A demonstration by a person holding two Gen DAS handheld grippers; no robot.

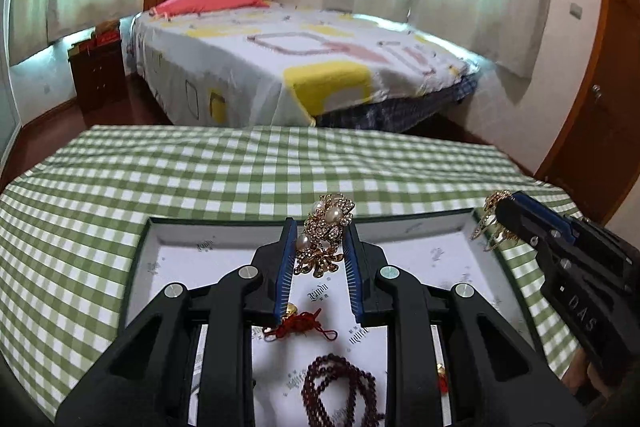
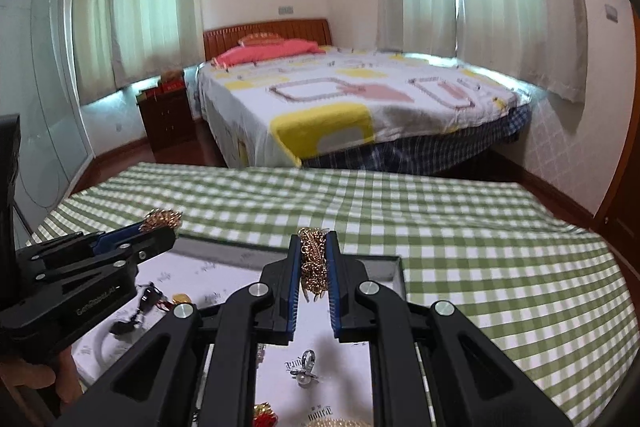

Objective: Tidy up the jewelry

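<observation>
now our left claw (image 1: pixel 320 227) clamps a gold rhinestone brooch with pearls (image 1: pixel 326 227), our right claw (image 2: pixel 314 251) clamps a gold chain piece (image 2: pixel 314 263), above the white-lined tray (image 1: pixel 180 247).

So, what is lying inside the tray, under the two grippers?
In the tray, on printed white lining: a red knotted cord charm, dark red beads, a small pearl piece. The left gripper and right gripper cover much of the floor, so other pieces may be hidden.

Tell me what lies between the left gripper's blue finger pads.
A gold rhinestone brooch with pearls, clamped by the left gripper; the left wrist view shows it.
</observation>
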